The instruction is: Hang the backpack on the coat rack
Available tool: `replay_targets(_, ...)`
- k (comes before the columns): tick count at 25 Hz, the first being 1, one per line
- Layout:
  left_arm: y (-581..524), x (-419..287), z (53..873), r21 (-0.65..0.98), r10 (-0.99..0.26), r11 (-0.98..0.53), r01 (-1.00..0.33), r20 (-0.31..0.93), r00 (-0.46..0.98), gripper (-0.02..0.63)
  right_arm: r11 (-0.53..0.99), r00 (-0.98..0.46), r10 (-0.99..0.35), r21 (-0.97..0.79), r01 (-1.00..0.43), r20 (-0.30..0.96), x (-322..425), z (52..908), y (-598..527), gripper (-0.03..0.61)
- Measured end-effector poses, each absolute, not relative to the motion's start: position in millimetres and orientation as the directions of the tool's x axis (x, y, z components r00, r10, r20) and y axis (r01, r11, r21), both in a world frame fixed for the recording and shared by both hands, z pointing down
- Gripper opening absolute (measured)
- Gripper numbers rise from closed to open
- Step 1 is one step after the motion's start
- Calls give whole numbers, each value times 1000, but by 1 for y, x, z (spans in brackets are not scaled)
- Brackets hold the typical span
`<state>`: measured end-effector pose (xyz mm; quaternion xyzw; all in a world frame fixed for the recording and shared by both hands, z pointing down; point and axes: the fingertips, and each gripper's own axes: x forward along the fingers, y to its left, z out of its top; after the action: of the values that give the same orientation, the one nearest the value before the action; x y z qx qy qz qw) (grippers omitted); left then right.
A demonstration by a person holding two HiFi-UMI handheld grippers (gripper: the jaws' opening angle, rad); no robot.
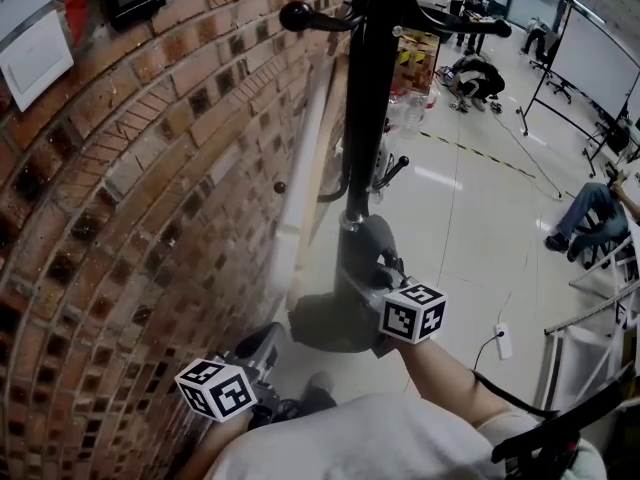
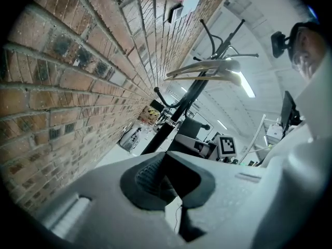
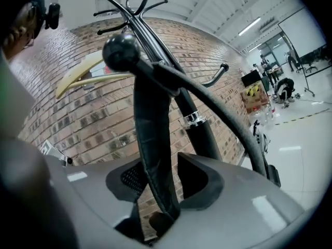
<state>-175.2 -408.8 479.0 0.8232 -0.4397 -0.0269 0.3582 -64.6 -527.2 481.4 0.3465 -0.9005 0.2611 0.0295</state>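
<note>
Right gripper view: the right gripper (image 3: 158,160) has its jaws spread, with the strap (image 3: 148,113) between them, looped over the rack's knob (image 3: 120,52) at upper left. In the head view, the backpack (image 1: 330,313) hangs at lower centre against the pole (image 1: 368,98). The left gripper (image 2: 165,157) has its jaws pressed together.

Grey grippers (image 2: 168,184) (image 3: 155,184), black-and-white marker cubes (image 1: 412,311), white shirt (image 1: 380,440)

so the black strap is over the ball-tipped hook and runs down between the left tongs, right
Wrong tongs. The black strap is over the ball-tipped hook and runs down between the right tongs, not the left. The right gripper view shows it.
</note>
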Motion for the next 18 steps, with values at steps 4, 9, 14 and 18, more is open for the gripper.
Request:
replay_targets(4, -406, -167, 470, 607, -740, -386, -695, 245, 626, 2, 633, -764, -599, -442, -635, 240, -53, 470, -522, 218)
replay_targets(9, -385, -155, 461, 595, -755, -392, -701, 228, 615, 2, 637, -747, -622, -403, -657, 235, -23, 458, -487, 220)
replay_targets(14, -349, -131, 455, 582, -769, -393, -711, 215, 602, 2, 650, -798, -569, -487, -584, 198, -3, 445, -426, 59)
replay_targets(18, -314, -114, 455, 561, -771, -392, -729, 231, 593, 2, 713, -875, -446, -516, -475, 189, -11, 441, -366, 0)
